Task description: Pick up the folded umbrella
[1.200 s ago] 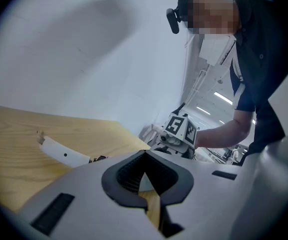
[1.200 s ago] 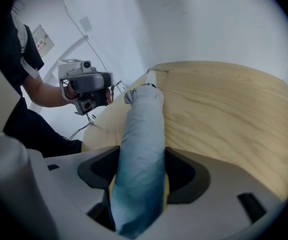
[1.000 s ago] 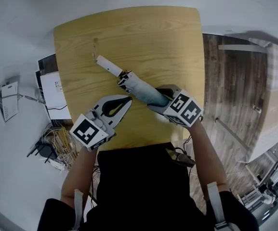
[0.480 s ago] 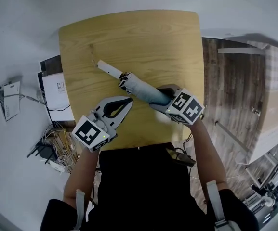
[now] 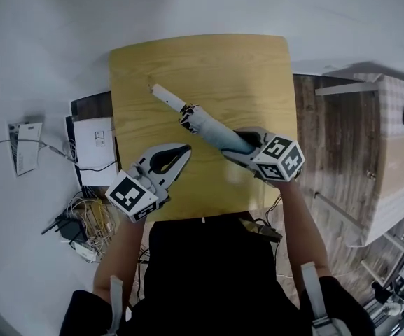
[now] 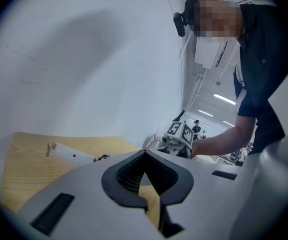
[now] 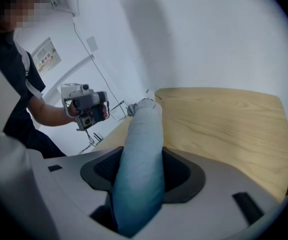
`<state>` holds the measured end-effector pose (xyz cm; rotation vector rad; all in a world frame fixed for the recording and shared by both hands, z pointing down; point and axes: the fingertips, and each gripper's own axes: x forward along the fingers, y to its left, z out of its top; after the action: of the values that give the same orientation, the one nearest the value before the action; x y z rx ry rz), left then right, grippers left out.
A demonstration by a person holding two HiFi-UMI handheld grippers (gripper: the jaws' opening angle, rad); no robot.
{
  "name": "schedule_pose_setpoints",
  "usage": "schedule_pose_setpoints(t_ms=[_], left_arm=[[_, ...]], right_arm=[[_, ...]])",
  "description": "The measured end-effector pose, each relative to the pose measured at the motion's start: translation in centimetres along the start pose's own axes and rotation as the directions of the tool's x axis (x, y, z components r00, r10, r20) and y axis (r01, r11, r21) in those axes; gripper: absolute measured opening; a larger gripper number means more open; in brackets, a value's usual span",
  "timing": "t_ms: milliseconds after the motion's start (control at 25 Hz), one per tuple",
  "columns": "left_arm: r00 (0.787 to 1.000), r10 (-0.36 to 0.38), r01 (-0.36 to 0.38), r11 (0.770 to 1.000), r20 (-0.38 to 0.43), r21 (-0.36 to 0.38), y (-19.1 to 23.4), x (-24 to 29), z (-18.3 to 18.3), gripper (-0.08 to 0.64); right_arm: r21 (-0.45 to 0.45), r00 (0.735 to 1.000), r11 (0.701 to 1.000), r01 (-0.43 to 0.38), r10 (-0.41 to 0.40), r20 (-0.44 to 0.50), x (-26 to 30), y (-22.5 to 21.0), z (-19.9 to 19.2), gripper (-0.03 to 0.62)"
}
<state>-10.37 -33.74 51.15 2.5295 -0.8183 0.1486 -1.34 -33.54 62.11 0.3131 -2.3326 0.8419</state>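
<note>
Over wooden table (image 5: 258,68), folded umbrella (image 5: 214,130) disappears into clamped right gripper (image 5: 235,145).

Desk (image 5: 223,61) is pale wood, visible grain, matt finish. Umbrella (image 5: 216,130) is soft light-blue cloth, a bit wrinkly, with a smooth white plastic handle (image 5: 168,98). Left tool (image 5: 180,152) and right tool (image 5: 242,143): matt grey plastic shells, ribbed black pads (image 6: 126,176). Floor (image 5: 335,117) on the right is dark wood planks.

Lab-like workroom: plain wooden table (image 5: 244,75), tangled floor cables (image 5: 82,219), white walls (image 6: 84,59)
</note>
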Motion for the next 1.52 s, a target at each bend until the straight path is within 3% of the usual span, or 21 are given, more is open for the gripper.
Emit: schedule_pose_setpoints(t_ms=[160,280,560,840,1040,1320,1520], left_arm=[[0.999,-0.012,0.01,0.999,0.029,0.048,-0.8,-2.3,2.2,0.009],[0.998,-0.018,0.015,0.998,0.056,0.056,-1.2,-4.3,3.6,0.009],[0.988,-0.084,0.068,0.99,0.131,0.124,-3.4,-7.8,7.0,0.009],[0.969,-0.149,0.117,0.979,0.197,0.166,-6.3,-10.5,10.0,0.009],[0.954,-0.155,0.109,0.977,0.257,0.183,-8.5,-12.1,11.0,0.009],[0.953,-0.124,0.061,0.972,0.275,0.226,-14.3,-12.1,10.8,0.009],[0.953,-0.07,0.006,0.977,0.296,0.214,-20.2,-11.4,10.0,0.009]], right_arm=[[0.048,0.989,0.999,-0.019,0.012,0.145,-1.7,2.9,3.2,0.248],[0.069,0.961,0.997,-0.033,0.013,0.275,-3.8,5.5,6.4,0.247],[-0.005,0.854,1.0,-0.001,0.003,0.52,-10.7,11.7,14.2,0.247],[-0.059,0.744,0.993,0.098,-0.034,0.667,-16.8,17.1,16.6,0.247],[-0.081,0.665,0.992,0.097,-0.004,0.747,-19.9,19.6,15.3,0.247],[-0.142,0.541,0.99,-0.019,0.129,0.831,-26.0,22.7,10.5,0.247],[-0.228,0.502,0.972,-0.056,0.225,0.835,-30.2,25.2,6.2,0.247]])
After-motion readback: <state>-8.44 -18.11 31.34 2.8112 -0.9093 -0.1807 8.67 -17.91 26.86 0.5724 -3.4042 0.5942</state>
